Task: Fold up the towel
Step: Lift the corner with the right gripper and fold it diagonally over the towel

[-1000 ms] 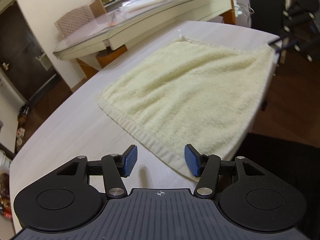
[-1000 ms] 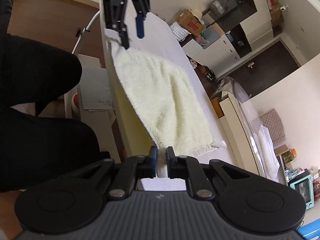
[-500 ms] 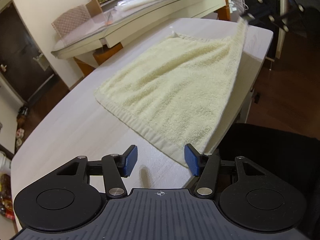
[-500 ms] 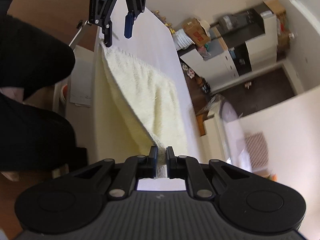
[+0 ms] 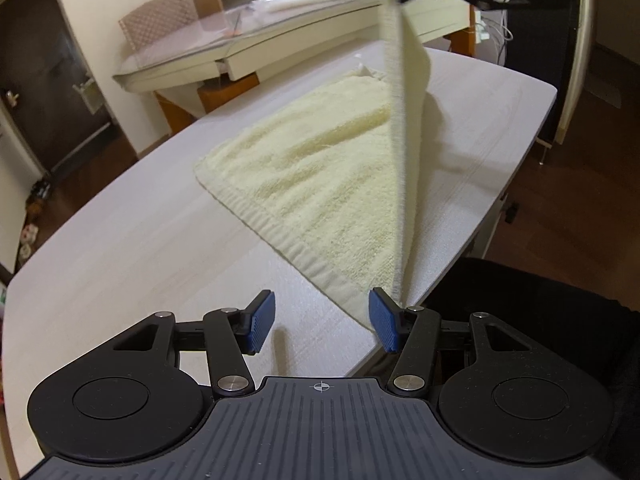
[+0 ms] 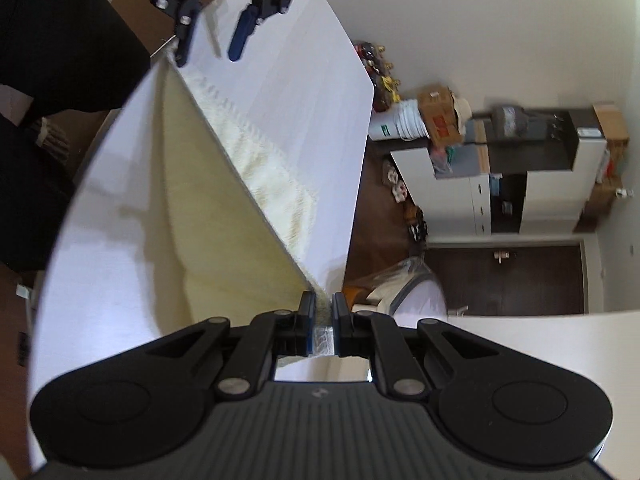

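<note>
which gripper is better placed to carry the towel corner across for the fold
Right. The right gripper is shut on a towel corner and holds it up off the table. The left gripper is open, one pad by the near corner, gripping nothing.
</note>
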Available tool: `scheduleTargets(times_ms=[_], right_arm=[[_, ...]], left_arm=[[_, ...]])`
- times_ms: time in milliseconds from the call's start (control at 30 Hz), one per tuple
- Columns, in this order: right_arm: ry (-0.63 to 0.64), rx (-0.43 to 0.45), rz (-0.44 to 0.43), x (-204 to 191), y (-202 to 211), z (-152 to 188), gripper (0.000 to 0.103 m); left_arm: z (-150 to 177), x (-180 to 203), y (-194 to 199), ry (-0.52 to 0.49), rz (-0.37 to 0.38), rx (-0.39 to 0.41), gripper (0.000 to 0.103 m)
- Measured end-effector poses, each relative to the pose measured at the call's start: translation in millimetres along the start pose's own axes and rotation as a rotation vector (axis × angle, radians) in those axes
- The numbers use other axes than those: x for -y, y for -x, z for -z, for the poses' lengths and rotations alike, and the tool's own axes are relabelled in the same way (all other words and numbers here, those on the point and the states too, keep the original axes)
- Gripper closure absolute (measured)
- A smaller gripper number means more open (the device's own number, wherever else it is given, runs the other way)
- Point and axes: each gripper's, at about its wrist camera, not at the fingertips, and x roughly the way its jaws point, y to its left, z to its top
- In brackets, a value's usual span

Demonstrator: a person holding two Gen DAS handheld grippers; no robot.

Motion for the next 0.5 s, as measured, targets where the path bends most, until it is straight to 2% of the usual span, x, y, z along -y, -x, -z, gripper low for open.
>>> scheduleTargets(times_ms=[233, 500], right_arm=[[0.064, 0.067, -0.036, 28, -55, -13, 0.093], [0.114, 0.14, -0.121, 56, -125, -38, 0.093]], left_arm=[[3, -3, 1, -0.017, 0.019, 0.005, 0.047], [7, -11, 0, -0.01, 0.061, 0.02, 0.047]])
